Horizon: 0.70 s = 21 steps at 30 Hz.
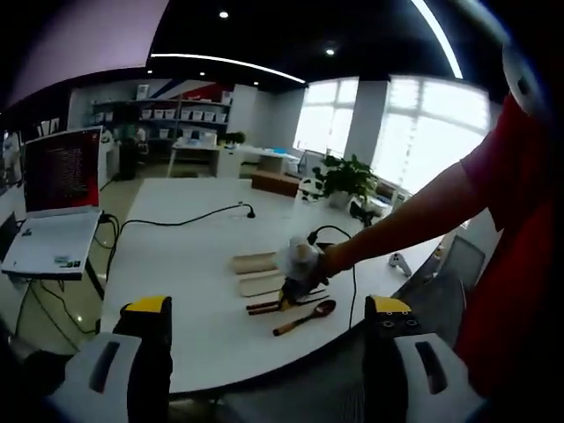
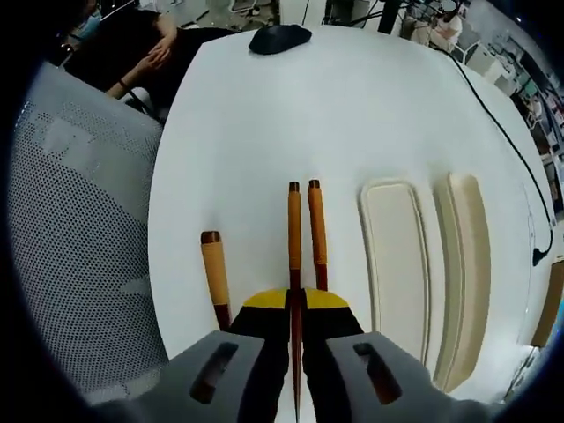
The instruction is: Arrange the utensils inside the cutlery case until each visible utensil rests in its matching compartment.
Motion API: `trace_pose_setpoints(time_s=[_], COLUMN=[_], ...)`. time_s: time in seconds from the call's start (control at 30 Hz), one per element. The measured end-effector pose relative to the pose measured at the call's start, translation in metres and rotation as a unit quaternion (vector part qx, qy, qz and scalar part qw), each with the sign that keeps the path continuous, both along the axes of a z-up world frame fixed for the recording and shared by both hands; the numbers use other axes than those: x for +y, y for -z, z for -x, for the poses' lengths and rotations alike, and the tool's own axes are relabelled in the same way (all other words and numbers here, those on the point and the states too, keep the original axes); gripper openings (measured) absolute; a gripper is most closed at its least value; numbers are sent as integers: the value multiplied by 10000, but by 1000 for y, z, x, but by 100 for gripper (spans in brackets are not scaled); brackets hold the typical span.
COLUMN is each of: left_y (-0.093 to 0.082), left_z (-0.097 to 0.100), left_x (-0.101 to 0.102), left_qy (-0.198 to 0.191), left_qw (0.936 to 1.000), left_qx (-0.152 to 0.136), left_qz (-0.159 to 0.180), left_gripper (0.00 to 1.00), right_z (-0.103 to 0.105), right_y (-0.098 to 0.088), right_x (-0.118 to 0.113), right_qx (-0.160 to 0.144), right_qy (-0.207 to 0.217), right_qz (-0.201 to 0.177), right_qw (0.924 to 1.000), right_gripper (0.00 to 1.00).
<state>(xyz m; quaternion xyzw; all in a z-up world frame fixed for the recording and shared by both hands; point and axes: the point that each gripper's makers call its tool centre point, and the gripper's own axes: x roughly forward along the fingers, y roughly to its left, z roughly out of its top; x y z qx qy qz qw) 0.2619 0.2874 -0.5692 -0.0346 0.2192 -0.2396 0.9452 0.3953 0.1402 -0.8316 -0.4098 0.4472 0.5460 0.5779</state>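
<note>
My right gripper (image 2: 295, 301) is shut on one wooden chopstick (image 2: 293, 229) that runs straight out between its yellow-tipped jaws. The second chopstick (image 2: 315, 231) lies right beside it on the white table (image 2: 264, 115). A wooden spoon handle (image 2: 213, 273) lies to the left. The two cream halves of the cutlery case (image 2: 394, 256) lie to the right, with nothing in them. In the left gripper view, a gloved hand holds the right gripper (image 1: 289, 298) down on the chopsticks (image 1: 269, 307), next to the spoon (image 1: 304, 317) and the case (image 1: 256, 263). My left gripper (image 1: 269, 308) hangs open, well back from the table.
A black rounded object (image 2: 279, 37) sits at the table's far end. A grey mesh chair (image 2: 79, 220) stands beside the table edge. A black cable (image 1: 185, 218) crosses the table, a laptop (image 1: 57, 203) stands to the left, and a potted plant (image 1: 348, 176) is at the far side.
</note>
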Motion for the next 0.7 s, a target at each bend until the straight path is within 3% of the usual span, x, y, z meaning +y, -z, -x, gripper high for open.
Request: trace_pose_setpoints(time_s=[0.17,0.37,0.53,0.7], left_y=[0,-14,-14,-9], left_z=[-1,-3,-5,-4], left_x=[-1,0,3,0], left_qy=[8,130,119,239], left_qw=[10000,9997,9997,9997], left_qx=[-22,-151,-176,-35], left_qz=[12,-105,-99,-41], left_gripper=[91,90,90,90], right_z=[2,-1,2,6], right_y=[0,-4,-22,-36], right_x=[1,-1,-3,-3], right_qx=[-185,-93,-389,-381], right_qy=[-334,147,-254,-235], right_qz=[163,0,-3,-65], right_qw=[9991,9998,9989,9990], right_gripper=[0,0,0,0])
